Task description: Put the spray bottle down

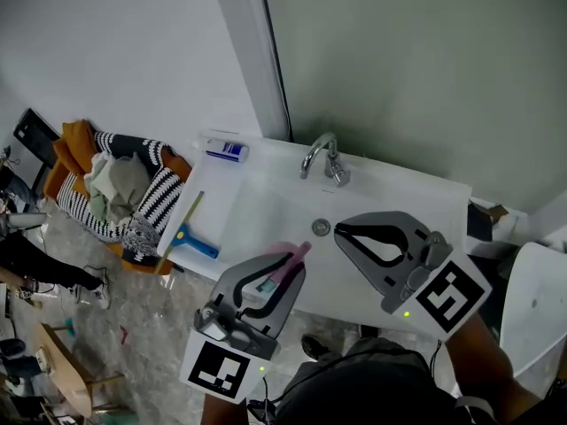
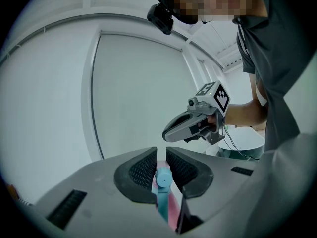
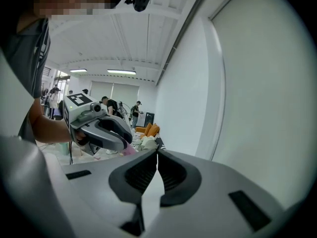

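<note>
My left gripper (image 1: 291, 271) is shut on the spray bottle (image 1: 289, 262), a pink bottle with a teal spray head, held over the front edge of the white sink (image 1: 266, 206). In the left gripper view the teal nozzle (image 2: 163, 179) sits between the closed jaws and points up at the white wall; the pink body (image 2: 174, 207) runs down behind it. My right gripper (image 1: 340, 232) hovers over the basin beside the drain (image 1: 321, 227), shut with nothing between its jaws. In the right gripper view its tips (image 3: 157, 155) meet, and the left gripper (image 3: 106, 130) shows at the left.
A chrome faucet (image 1: 322, 158) stands at the back of the sink. A white and blue tube (image 1: 225, 150) lies on the rim's back left corner. A blue-handled squeegee (image 1: 188, 235) rests on the left rim. An orange chair (image 1: 115, 189) piled with clothes stands left; a white bin (image 1: 536, 308) stands right.
</note>
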`<act>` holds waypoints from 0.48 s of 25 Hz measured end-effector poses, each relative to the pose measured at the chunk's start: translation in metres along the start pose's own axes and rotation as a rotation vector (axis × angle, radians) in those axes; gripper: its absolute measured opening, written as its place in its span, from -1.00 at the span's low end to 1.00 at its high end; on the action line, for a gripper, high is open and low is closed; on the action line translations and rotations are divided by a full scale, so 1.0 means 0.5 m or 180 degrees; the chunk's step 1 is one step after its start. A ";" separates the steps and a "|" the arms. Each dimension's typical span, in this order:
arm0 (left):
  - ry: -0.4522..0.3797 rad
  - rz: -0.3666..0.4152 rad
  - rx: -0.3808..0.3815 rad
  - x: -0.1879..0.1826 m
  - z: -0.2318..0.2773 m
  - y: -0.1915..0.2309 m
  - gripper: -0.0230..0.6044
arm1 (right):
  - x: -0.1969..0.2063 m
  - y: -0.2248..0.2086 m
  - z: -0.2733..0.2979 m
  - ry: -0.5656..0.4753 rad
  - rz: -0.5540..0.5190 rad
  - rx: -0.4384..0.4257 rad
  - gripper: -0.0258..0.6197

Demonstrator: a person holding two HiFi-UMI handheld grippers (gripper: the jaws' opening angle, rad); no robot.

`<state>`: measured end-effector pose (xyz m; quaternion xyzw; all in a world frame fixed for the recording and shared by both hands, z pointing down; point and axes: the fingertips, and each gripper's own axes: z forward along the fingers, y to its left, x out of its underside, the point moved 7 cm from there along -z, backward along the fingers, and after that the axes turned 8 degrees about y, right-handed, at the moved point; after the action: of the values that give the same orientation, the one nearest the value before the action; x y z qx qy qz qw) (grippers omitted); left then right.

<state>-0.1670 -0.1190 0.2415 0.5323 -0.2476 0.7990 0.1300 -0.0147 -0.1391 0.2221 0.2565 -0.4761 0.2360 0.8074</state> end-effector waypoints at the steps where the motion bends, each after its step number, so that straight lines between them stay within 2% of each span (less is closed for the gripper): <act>1: -0.0015 0.0003 0.0013 0.003 -0.007 0.005 -0.75 | -0.006 0.007 0.006 0.0000 -0.0007 0.0016 -0.89; 8: -0.0096 0.0043 0.0089 0.024 -0.052 0.025 -0.75 | -0.032 0.049 0.035 0.0012 -0.0020 0.0085 -0.89; 12: -0.0086 -0.0015 0.0081 0.037 -0.044 0.033 -0.75 | -0.030 0.040 0.047 0.0022 -0.0007 0.0070 -0.89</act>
<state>-0.1998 -0.1224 0.2474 0.5453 -0.2379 0.7945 0.1217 -0.0489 -0.1411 0.2225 0.2650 -0.4704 0.2413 0.8064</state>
